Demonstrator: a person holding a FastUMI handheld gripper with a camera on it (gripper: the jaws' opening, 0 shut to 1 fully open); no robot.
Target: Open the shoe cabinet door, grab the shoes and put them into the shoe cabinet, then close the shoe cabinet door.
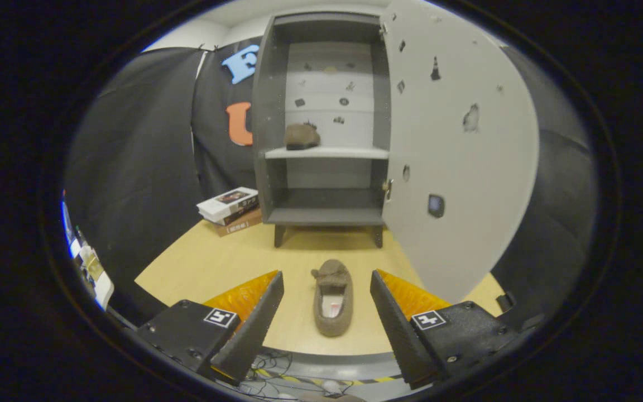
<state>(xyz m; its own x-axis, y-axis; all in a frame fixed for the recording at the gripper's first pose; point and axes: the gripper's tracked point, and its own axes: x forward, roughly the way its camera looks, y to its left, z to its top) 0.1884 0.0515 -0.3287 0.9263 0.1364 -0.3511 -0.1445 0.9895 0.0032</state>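
Note:
The grey shoe cabinet (277,139) stands at the far end of the wooden table (210,262), its white door (461,167) swung wide open to the right. One brown shoe (301,135) rests on the cabinet's middle shelf (349,152), at its left. A second brown slipper-like shoe (332,297) lies on the table with its toe toward the cabinet. My gripper (327,285) is open, hanging above the table's near edge, and this shoe shows in the gap between the two fingers (254,329), apart from both.
A stack of books (230,209) lies on the table left of the cabinet. The open door reaches out over the table's right side. Cables lie on the floor below the table's near edge (321,360). Black cloth walls surround the booth.

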